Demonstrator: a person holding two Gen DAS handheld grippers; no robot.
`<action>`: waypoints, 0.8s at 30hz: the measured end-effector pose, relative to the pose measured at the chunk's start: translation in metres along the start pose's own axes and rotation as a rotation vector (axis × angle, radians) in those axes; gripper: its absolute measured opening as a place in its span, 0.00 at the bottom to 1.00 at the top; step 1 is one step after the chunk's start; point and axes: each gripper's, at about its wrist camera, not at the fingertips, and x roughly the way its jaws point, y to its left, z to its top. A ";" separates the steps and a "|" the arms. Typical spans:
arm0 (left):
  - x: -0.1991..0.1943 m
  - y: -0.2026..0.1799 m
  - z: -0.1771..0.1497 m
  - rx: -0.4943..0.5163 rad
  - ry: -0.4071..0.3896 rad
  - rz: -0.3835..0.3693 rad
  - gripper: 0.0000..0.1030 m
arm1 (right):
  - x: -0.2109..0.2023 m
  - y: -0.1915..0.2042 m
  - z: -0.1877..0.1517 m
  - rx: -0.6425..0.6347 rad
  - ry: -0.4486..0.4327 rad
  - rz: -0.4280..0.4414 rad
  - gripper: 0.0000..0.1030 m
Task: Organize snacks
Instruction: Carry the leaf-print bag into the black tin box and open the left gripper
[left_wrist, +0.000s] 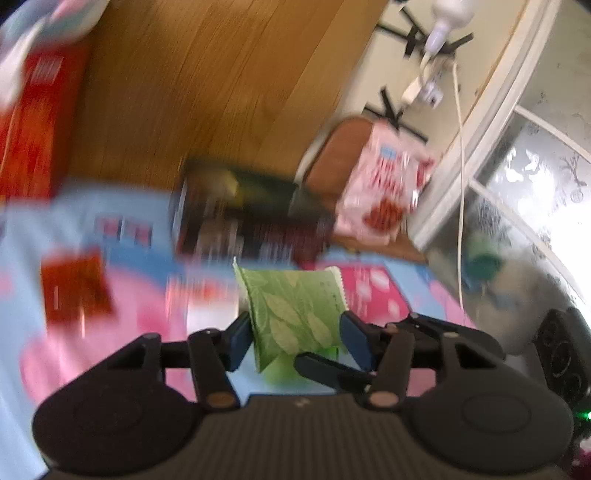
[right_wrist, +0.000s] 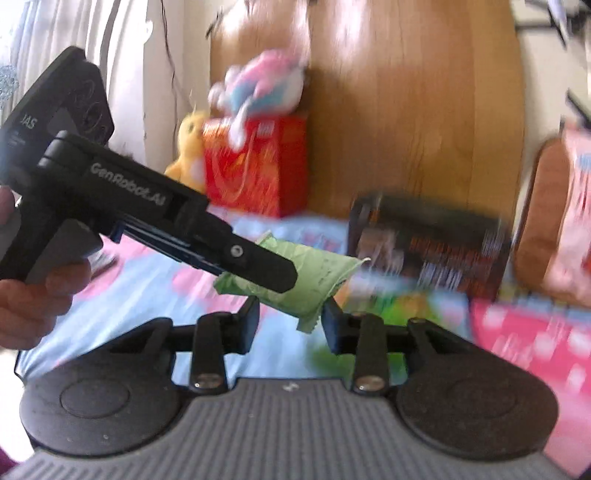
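Note:
A green leaf-print snack packet (left_wrist: 295, 314) sits between the fingers of my left gripper (left_wrist: 295, 339), which is shut on it and holds it above the pink and blue mat (left_wrist: 55, 229). In the right wrist view the same packet (right_wrist: 317, 280) hangs in the left gripper (right_wrist: 266, 264), which reaches in from the left. My right gripper (right_wrist: 290, 325) is open just below the packet, its pads either side of the packet's lower corner and not closed on it.
A dark mesh basket (left_wrist: 243, 218) with dark packets stands on the mat against a wooden board (left_wrist: 207, 81). A pink snack bag (left_wrist: 384, 184) leans on a brown chair. A red box (right_wrist: 255, 166) with plush toys stands at the left. A pink packet (left_wrist: 369, 291) lies on the mat.

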 end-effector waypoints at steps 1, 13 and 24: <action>0.005 -0.004 0.016 0.033 -0.024 0.009 0.60 | 0.004 -0.006 0.013 -0.015 -0.017 -0.023 0.38; 0.049 0.039 0.036 -0.055 -0.109 0.173 0.87 | 0.047 -0.110 0.045 0.299 0.009 -0.066 0.51; 0.084 0.090 0.012 -0.204 0.007 0.255 0.81 | 0.062 -0.116 0.006 0.364 0.254 0.011 0.30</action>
